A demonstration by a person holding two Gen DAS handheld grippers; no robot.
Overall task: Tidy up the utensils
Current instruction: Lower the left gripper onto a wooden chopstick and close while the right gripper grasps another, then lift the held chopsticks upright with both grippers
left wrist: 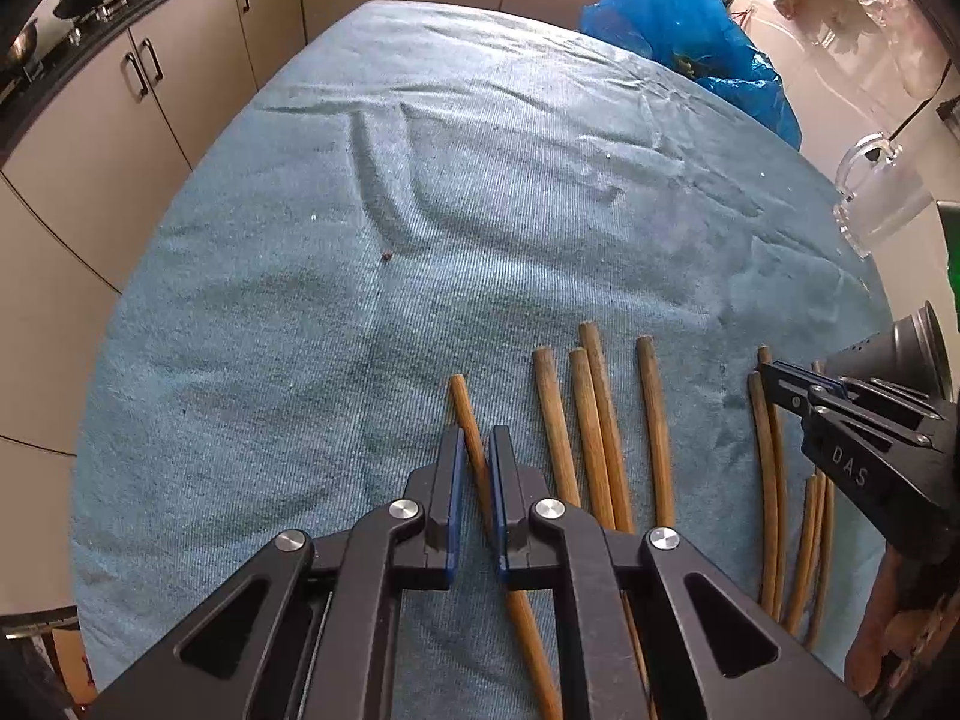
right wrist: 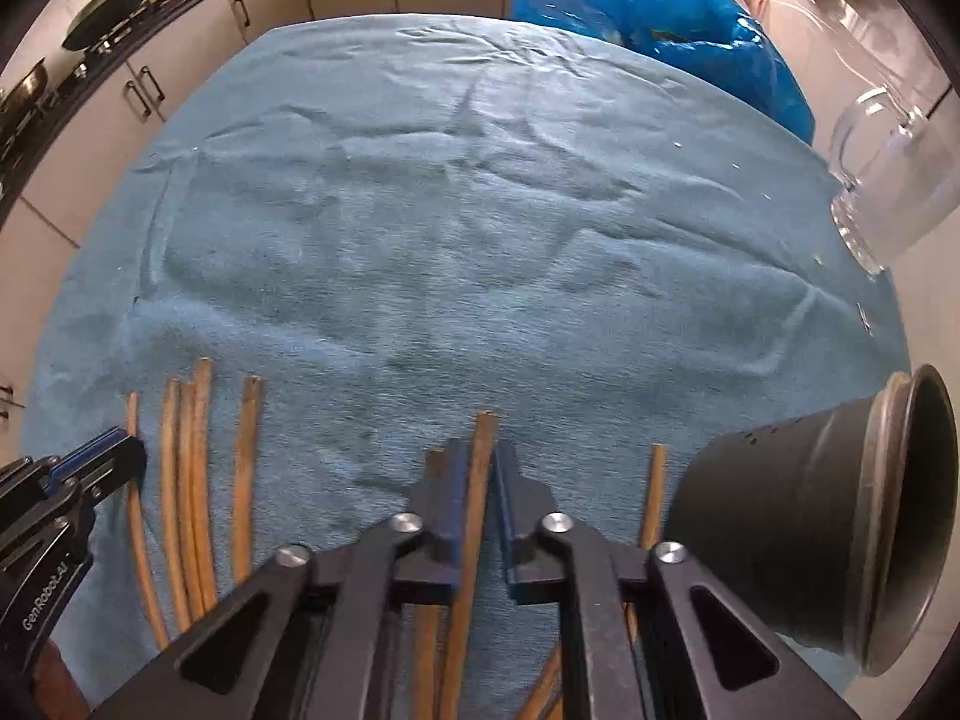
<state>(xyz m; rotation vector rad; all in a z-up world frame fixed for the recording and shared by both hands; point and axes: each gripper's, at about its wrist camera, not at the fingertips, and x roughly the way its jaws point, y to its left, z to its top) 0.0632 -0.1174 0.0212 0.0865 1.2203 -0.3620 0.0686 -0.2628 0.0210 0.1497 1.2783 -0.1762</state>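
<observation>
Scene: worktop (left wrist: 420, 240) covered with a blue-green cloth; wooden chopsticks lie on it in a loose row, roughly parallel, along the lower part of both frames.
Left gripper (left wrist: 477, 450): jaws straddle the leftmost chopstick (left wrist: 465, 414), narrow gap either side; cannot tell if the pads actually touch it, so not calling it clamped.
Right gripper (right wrist: 480, 474): jaws close around one chopstick (right wrist: 483, 438), which runs up between them and sticks out past the tips. Looks pinched, left pad against the wood.
Other sticks: group of four (left wrist: 591, 408) at lower centre of the left view; more by the right gripper at lower right.
Holder: dark cylindrical utensil holder (right wrist: 798, 540) on its side, lower right of the right view, mouth facing right, near the right gripper.
Also there: clear glass mug (left wrist: 882, 198) at right edge, blue plastic bag (left wrist: 690, 36) upper right.
Handling: sticks are light, stiff, thin, round, so they'll likely roll or pivot in flat pads. The cloth gives some friction.
Grip point: judge mid-shaft or slightly toward the thick end best, pads square across the stick to stop swivel.
Risk: picking up a neighbouring stick in the tight group.
</observation>
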